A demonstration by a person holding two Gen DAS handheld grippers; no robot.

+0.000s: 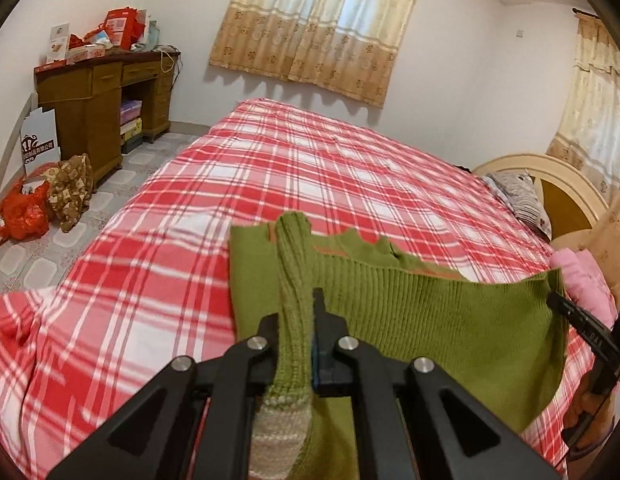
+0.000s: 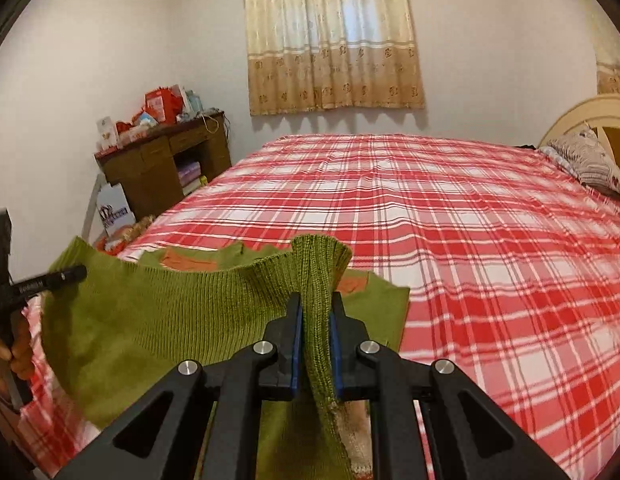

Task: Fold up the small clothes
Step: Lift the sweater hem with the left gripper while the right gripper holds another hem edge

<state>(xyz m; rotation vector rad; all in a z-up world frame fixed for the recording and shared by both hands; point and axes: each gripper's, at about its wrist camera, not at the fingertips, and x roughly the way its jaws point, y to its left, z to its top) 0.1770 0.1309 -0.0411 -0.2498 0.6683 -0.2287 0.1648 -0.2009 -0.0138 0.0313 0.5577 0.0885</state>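
Observation:
A small green knit sweater [image 1: 429, 320] with orange patches hangs stretched between both grippers above the red plaid bed [image 1: 310, 176]. My left gripper [image 1: 300, 308] is shut on a bunched ribbed edge of the sweater, with a cream striped cuff drooping near the camera. My right gripper [image 2: 315, 312] is shut on the sweater's [image 2: 158, 312] other ribbed edge, blue pads pressing the knit. The right gripper also shows at the right edge of the left wrist view [image 1: 557, 300], and the left gripper at the left edge of the right wrist view [image 2: 76, 272], each with a hand behind it.
The bed's [image 2: 469, 240] plaid cover spreads wide ahead. A pillow [image 2: 589, 164] and a curved headboard [image 1: 549, 168] lie at the right. Pink clothing [image 1: 585, 280] sits near the right edge. A cluttered wooden desk [image 1: 98, 92] and bags on the tiled floor [image 1: 42, 208] stand to the left.

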